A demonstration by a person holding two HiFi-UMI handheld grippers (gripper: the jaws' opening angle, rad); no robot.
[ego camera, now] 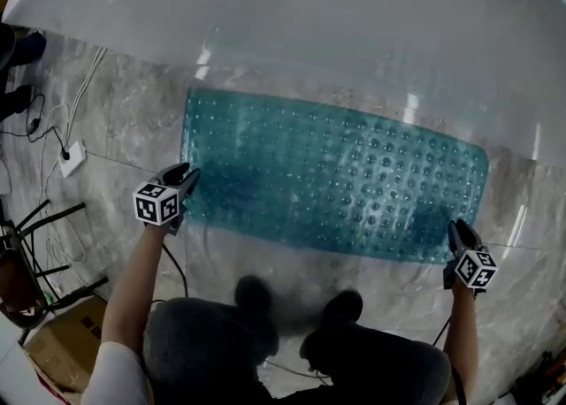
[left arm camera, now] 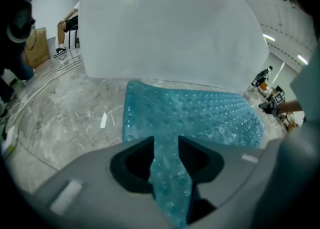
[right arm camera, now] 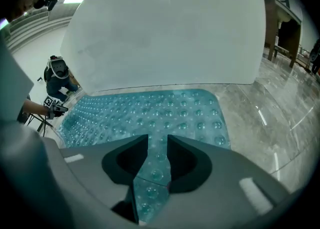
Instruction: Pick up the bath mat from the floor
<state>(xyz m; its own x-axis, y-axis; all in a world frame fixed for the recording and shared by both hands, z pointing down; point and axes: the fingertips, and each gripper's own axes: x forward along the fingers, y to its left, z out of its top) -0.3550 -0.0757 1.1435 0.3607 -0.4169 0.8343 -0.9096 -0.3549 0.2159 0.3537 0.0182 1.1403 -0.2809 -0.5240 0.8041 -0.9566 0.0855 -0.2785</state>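
A teal, bubble-textured bath mat (ego camera: 336,173) lies flat on the marble floor along the white bathtub (ego camera: 309,14). My left gripper (ego camera: 187,175) is at the mat's near left corner. My right gripper (ego camera: 456,232) is at its near right corner. In the left gripper view the mat (left arm camera: 200,113) runs in between the jaws of the left gripper (left arm camera: 166,145), which stand apart around its edge. The right gripper view shows the same: a corner of the mat (right arm camera: 150,110) lies in the gap of the right gripper (right arm camera: 157,145), and the jaws stand apart. Both grippers are open.
A power strip (ego camera: 71,157) with white cables lies on the floor at the left. A cardboard box (ego camera: 57,346) and black chair legs (ego camera: 44,244) stand at the lower left. The person's dark shoes (ego camera: 340,306) are just in front of the mat.
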